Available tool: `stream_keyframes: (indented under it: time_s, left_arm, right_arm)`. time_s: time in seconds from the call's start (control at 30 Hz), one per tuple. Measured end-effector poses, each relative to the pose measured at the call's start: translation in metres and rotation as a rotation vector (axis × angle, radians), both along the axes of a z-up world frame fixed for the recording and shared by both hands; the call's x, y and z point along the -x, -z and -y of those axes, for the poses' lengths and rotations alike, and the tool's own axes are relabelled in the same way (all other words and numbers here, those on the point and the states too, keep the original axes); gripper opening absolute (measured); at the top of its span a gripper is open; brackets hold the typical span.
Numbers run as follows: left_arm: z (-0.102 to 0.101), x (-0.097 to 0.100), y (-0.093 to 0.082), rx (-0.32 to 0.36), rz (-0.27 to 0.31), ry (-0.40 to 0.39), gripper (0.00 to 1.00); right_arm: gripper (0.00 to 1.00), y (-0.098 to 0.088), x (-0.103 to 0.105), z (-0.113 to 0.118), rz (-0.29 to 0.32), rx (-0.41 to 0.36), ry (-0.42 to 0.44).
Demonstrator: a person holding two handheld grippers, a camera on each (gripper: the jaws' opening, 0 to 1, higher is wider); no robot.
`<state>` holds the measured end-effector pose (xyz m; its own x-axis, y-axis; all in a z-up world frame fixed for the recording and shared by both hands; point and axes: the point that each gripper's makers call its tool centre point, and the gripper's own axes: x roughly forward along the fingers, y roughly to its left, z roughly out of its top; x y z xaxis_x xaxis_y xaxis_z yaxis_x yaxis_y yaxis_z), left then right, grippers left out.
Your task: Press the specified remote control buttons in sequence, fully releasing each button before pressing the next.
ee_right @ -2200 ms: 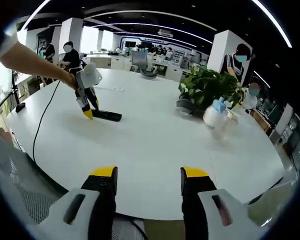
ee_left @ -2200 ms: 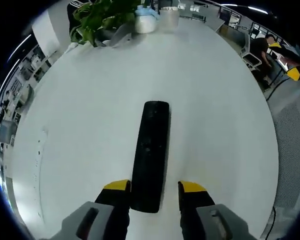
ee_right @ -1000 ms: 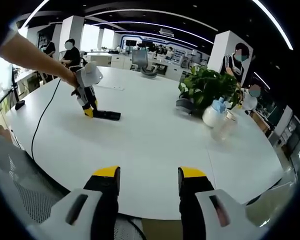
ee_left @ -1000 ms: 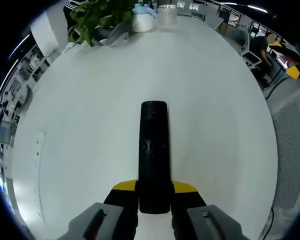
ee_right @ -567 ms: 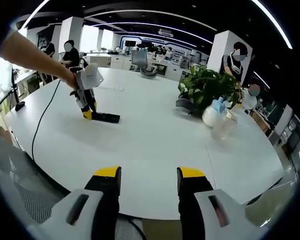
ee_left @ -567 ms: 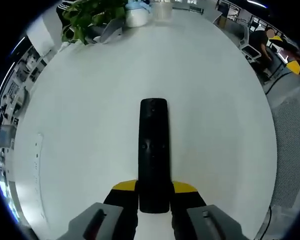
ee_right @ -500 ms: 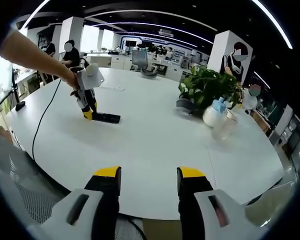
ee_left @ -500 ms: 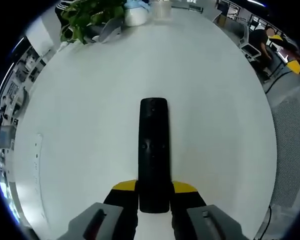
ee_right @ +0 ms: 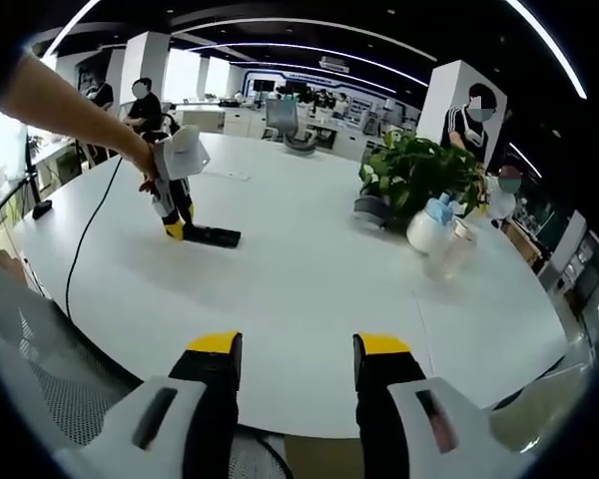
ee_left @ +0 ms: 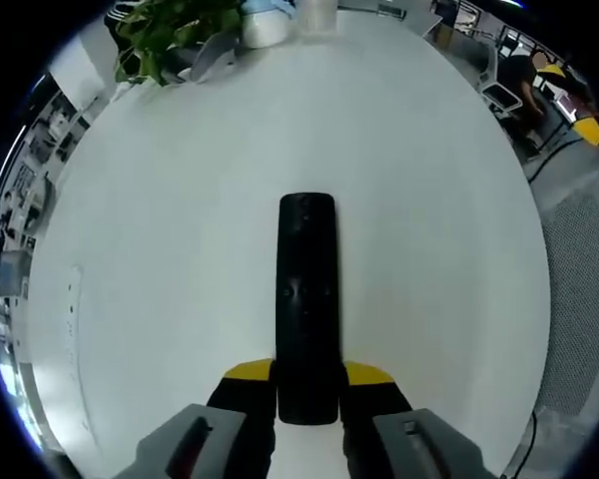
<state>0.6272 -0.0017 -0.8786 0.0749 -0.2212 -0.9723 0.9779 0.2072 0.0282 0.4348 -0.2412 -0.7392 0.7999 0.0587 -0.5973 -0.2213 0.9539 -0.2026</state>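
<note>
Left gripper (ee_left: 307, 373) clamped on near end of black remote control (ee_left: 306, 289); remote laid flat on white table (ee_left: 160, 249), stretched straight ahead from jaws; right gripper (ee_right: 290, 346) held above table edge, jaws parted, nothing gripped; potted plant (ee_right: 416, 170) seen ahead-right of it.

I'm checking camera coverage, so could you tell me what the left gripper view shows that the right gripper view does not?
The left gripper view shows the remote's button face, with the left tool shut on its near end. The right gripper view shows the right tool open, a hand and a cable. Both show the white table, plant and spray bottle.
</note>
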Motion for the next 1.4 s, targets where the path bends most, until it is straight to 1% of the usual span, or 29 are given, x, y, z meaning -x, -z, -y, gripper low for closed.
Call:
stream_keyframes:
  time_s: [0.43, 0.93, 1.07, 1.23, 1.4]
  left_arm:
    - [0.0, 0.011, 0.0, -0.027, -0.002, 0.016, 0.23]
    - [0.0, 0.024, 0.0, -0.011, 0.001, 0.006, 0.23]
    - [0.0, 0.027, 0.0, -0.023, 0.0, 0.011, 0.23]
    - [0.001, 0.031, 0.0, -0.041, -0.001, 0.019, 0.23]
    - [0.0, 0.035, 0.0, -0.043, 0.001, 0.025, 0.23]
  right_arm:
    - [0.48, -0.002, -0.001, 0.002, 0.013, -0.001, 0.011]
    - [0.48, 0.0, 0.0, -0.001, 0.003, 0.009, -0.009]
    - [0.48, 0.001, 0.001, -0.001, -0.005, 0.014, -0.012]
    - [0.48, -0.001, 0.001, -0.001, 0.003, 0.009, -0.014]
    - [0.48, 0.0, 0.001, -0.001, 0.001, 0.014, -0.016]
